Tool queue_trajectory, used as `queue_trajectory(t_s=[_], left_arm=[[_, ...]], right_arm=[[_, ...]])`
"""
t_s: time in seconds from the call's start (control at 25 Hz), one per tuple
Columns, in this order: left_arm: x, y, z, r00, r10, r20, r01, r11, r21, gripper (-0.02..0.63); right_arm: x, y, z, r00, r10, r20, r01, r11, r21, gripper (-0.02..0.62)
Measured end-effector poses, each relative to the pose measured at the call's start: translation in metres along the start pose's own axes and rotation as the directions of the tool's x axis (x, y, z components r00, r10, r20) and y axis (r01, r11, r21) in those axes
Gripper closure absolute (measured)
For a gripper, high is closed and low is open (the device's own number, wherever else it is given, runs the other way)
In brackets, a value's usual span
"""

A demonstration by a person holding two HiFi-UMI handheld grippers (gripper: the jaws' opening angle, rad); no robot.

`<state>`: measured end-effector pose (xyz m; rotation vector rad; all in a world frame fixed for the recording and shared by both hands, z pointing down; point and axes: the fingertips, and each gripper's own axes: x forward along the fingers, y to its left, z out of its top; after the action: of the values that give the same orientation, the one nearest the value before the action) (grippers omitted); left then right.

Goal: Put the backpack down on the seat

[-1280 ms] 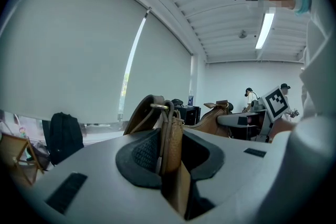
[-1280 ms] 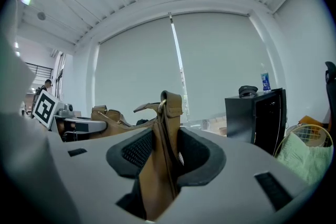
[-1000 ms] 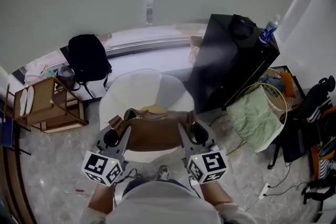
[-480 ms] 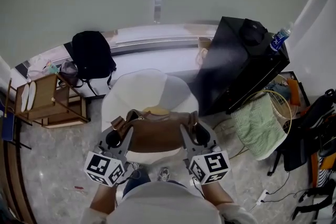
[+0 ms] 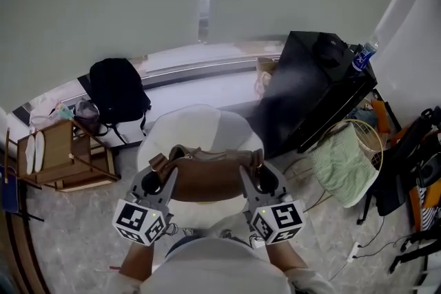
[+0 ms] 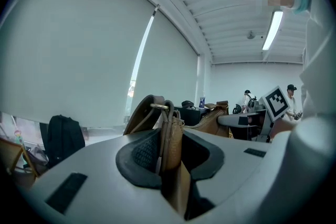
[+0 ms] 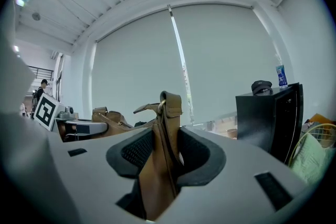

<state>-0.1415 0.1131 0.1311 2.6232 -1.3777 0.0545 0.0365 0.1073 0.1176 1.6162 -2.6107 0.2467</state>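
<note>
Over white seat [image 5: 200, 122], brown backpack [image 5: 204, 175] spans tool to tool; left tool [image 5: 160, 174] pinching its left strap end; right tool [image 5: 252, 172] pinching the right strap end; seat contact unclear.

We see a brown backpack [image 5: 207, 177], a white seat [image 5: 198, 124], a grey left gripper [image 5: 162, 167] and right gripper [image 5: 249, 166] with black-and-white square markers, and a black cabinet [image 5: 310, 100].

In the head view your backpack [image 5: 207, 175] covers the near half of the seat [image 5: 200, 124], so you can't tell whether it rests on the cushion. In the gripper views, your left claw [image 6: 169, 147] and right claw [image 7: 164, 152] hide the bag below its straps. The bottle [image 5: 363, 57] label is too small to read.
</note>
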Motion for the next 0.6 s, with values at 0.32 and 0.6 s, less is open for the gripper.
queue_trajectory(t_s=[0.32, 0.6], left_arm=[[0.018, 0.039, 0.003, 0.999, -0.047, -0.008, 0.048, 0.999, 0.017, 0.503], [0.04, 0.045, -0.013, 1.0, -0.01, -0.008, 0.01, 1.0, -0.005, 0.503]], right_arm=[[0.033, 0.007, -0.004, 0.999, -0.049, 0.005, 0.049, 0.999, 0.013, 0.425], [0.055, -0.013, -0.016, 1.0, 0.009, -0.025, -0.009, 1.0, 0.005, 0.425]])
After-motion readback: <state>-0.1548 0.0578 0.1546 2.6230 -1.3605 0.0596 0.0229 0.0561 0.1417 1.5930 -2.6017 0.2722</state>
